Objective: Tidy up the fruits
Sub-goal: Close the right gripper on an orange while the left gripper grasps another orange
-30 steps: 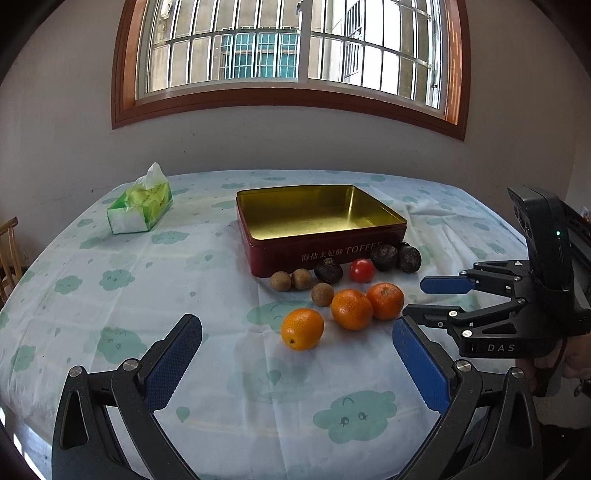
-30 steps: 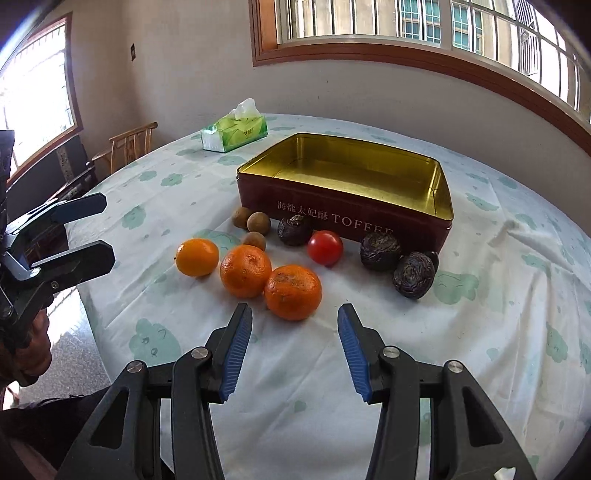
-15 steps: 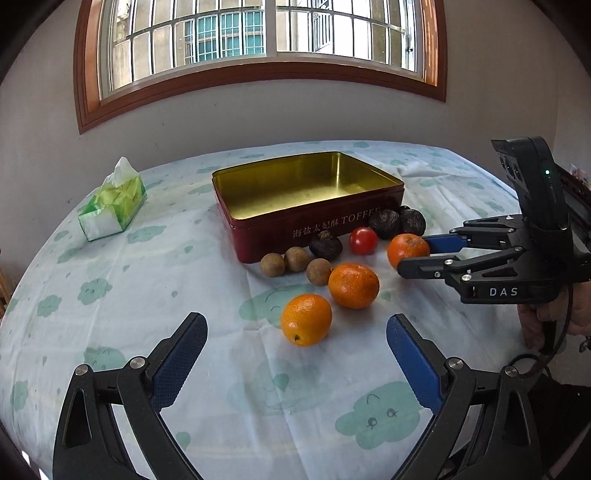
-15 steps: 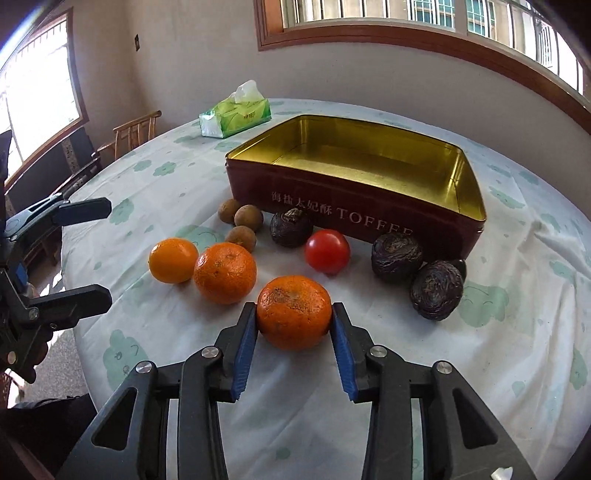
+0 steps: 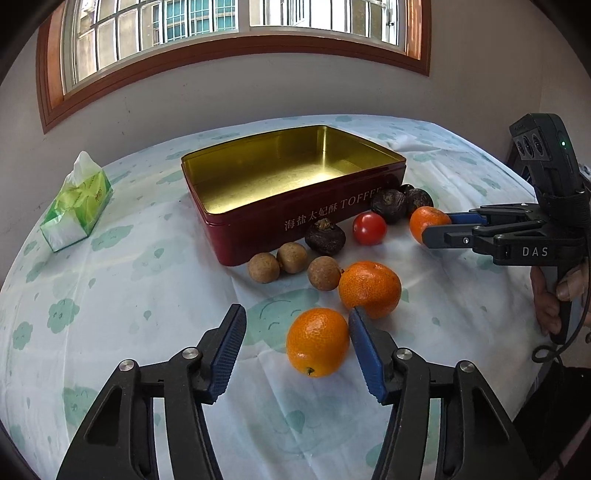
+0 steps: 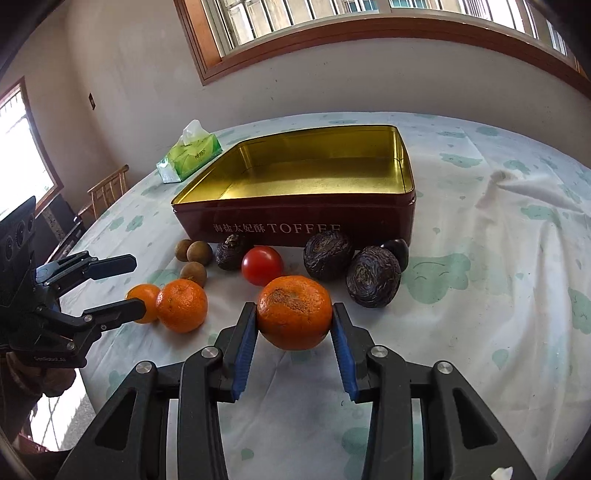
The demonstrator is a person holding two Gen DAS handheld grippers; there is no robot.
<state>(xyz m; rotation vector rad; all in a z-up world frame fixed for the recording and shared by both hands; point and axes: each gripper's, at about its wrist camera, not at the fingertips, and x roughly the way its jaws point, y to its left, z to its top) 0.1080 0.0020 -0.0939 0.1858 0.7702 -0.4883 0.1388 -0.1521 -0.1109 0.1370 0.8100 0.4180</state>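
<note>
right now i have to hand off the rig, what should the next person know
Right gripper: shut on the mandarin, near the tin's front.
Left gripper: open, fingers either side of the smooth orange, not yet closed.
Toffee tin: empty, nothing placed.
On the cloth in front of the tin: another mandarin, tomato, three small brown fruits, the dark wrinkled fruits.
Left: load everything into the tin.

You face a plain grey wall [image 5: 258, 92] with a wide wood-framed barred window [image 5: 221, 29], daylight entering. To your left stand a second bright window [image 6: 18, 147] and a wooden chair [image 6: 107, 188].
</note>
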